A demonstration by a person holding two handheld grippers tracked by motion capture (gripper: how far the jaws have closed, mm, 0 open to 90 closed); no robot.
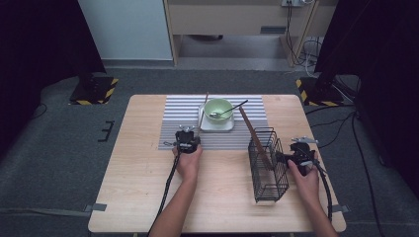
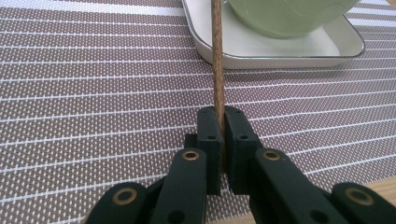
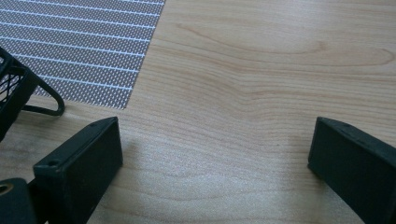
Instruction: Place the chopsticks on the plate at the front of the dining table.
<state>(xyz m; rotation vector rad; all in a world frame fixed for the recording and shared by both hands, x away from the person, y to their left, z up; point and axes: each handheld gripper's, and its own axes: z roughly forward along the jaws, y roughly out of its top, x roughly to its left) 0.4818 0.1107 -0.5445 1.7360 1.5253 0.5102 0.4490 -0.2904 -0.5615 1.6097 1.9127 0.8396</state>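
Striped mat [image 1: 188, 111], pale green bowl [image 1: 218, 108], black basket [image 1: 267, 165]

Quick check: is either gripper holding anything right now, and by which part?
The left gripper is shut on a brown chopstick, gripping it near its near end. The right gripper is open over bare table, holding nothing.

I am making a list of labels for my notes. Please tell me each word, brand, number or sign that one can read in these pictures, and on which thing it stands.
None: no readable word, number or brand stands on anything.
Green bowl, white tray, wire basket, striped mat: no lettering.
Left gripper, right gripper: plain black, no marking seen.
Yellow-black hazard stripes on the floor stands: a pattern, no text.
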